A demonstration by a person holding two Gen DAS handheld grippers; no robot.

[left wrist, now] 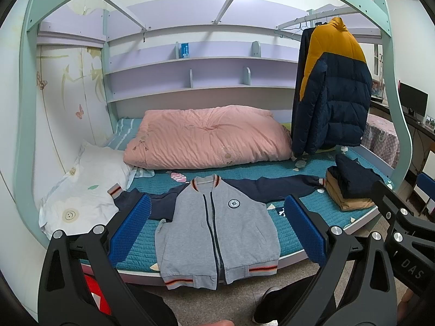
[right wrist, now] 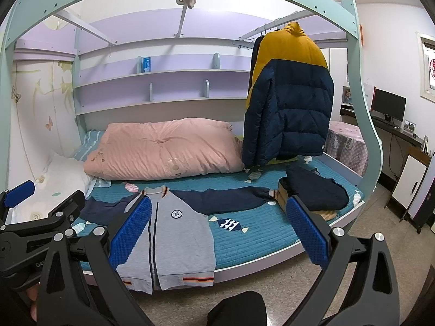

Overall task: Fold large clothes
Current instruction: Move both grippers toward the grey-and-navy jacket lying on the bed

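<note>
With my left tool (left wrist: 217, 228) and right tool (right wrist: 220, 231) both spread apart and empty, the grey jacket (left wrist: 217, 228) lies flat on the bed's (left wrist: 293, 231) near edge, its hem overhanging, so I judge a careless sleeve tug could slide it floorward.

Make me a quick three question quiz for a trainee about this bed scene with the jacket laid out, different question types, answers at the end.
1. True or false: the grey jacket lies flat on the teal bedspread with its zipper closed and both navy sleeves spread out.
2. Multiple choice: where is the folded clothes pile? A) on the pink quilt B) near the bed's right end, below the hanging puffer jacket C) on the white pillow
3. Fill in: the jaws of both the left gripper and the right gripper are ____ and hold nothing.

Key: 1 true; 2 B; 3 open
</note>
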